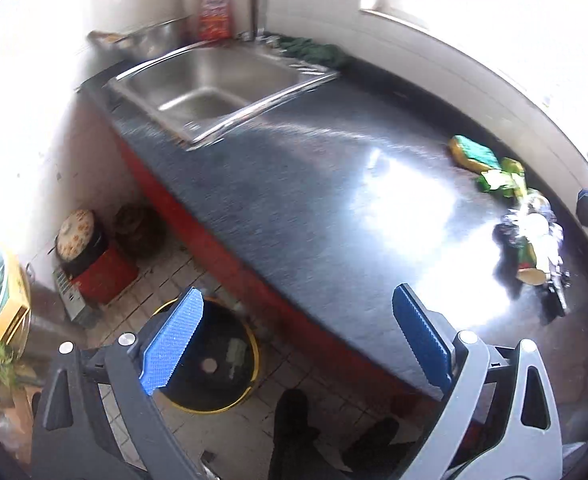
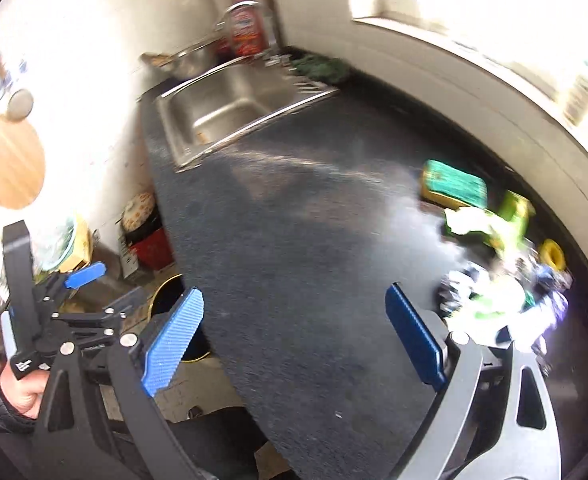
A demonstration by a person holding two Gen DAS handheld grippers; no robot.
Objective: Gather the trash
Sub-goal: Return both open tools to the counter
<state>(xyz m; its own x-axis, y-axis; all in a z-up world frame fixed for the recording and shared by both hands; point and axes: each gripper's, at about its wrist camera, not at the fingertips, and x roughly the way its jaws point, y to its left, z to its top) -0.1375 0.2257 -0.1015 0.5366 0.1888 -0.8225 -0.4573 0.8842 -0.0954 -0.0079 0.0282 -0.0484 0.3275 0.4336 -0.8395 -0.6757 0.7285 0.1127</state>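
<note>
Trash lies at the right of the dark countertop (image 1: pixel 294 184): a green and yellow sponge (image 1: pixel 474 152), a crumpled green wrapper (image 1: pixel 502 180) and a shiny crumpled wrapper pile (image 1: pixel 534 240). The right wrist view shows the sponge (image 2: pixel 454 184), the green wrapper (image 2: pixel 490 224), a yellow ring (image 2: pixel 552 254) and the wrapper pile (image 2: pixel 502 300). My left gripper (image 1: pixel 294 340) is open and empty over the counter's front edge, above a black bin with a yellow rim (image 1: pixel 214 360). My right gripper (image 2: pixel 294 340) is open and empty, just left of the pile. The left gripper (image 2: pixel 42 300) shows at left.
A steel sink (image 1: pixel 214 84) with a tap sits at the counter's far end, a red bottle (image 1: pixel 214 12) and a green cloth (image 1: pixel 318 50) behind it. On the floor stand a red box with a pot (image 1: pixel 94 256). A round wooden board (image 2: pixel 10 164) hangs on the wall.
</note>
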